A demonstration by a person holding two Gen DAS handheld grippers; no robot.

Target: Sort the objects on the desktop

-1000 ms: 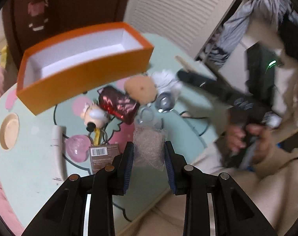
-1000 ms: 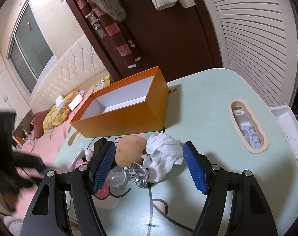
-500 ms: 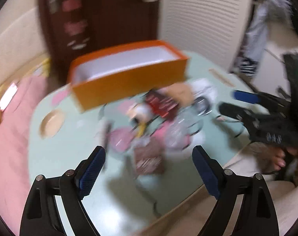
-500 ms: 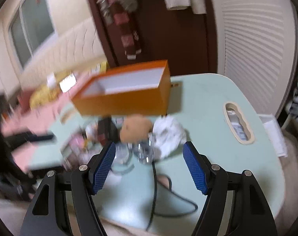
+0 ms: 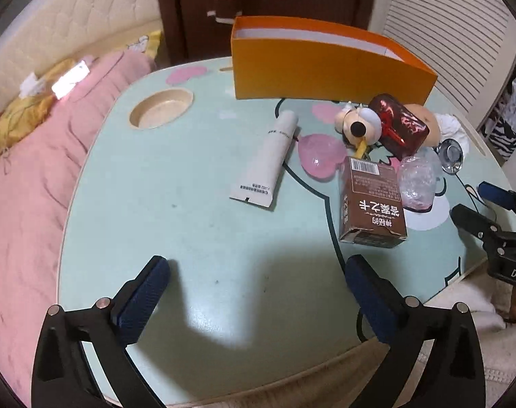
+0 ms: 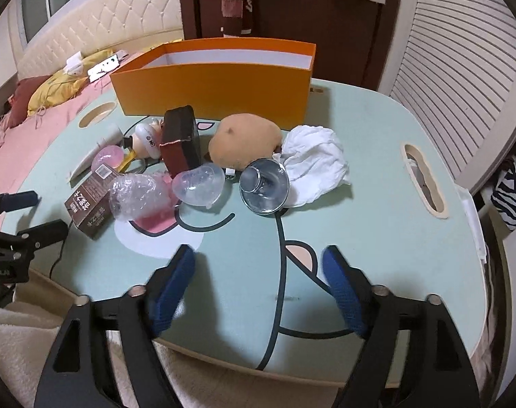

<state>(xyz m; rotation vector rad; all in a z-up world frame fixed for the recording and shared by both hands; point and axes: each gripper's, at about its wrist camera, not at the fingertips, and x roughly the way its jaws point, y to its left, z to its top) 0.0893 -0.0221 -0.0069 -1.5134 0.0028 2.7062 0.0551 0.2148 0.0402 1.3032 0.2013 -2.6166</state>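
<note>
An orange box [image 5: 326, 64] [image 6: 213, 81] stands open at the far side of the mint-green table [image 5: 189, 238]. In front of it lies a pile: a white tube [image 5: 268, 156], a pink heart [image 5: 320, 156], a brown carton [image 5: 371, 200] [image 6: 87, 207], a potato [image 6: 244, 142], a crumpled tissue [image 6: 315, 166] and a metal cup [image 6: 264, 185]. My left gripper [image 5: 258, 265] hovers over bare tabletop near the front edge, jaws still opening, nothing between them. My right gripper [image 6: 258, 251] is likewise opening and empty, short of the metal cup.
A round recess [image 5: 161, 107] sits at the table's far left and a slot [image 6: 424, 180] at its right. A pink quilt [image 5: 26, 176] lies along the left edge. Each gripper shows at the other view's edge, the right gripper [image 5: 472, 199] and the left gripper [image 6: 48, 210].
The left jaws went from nearly shut to wide apart, and the right jaws spread a little more. Both views swung and levelled, and the grippers now sit lower over the table.
</note>
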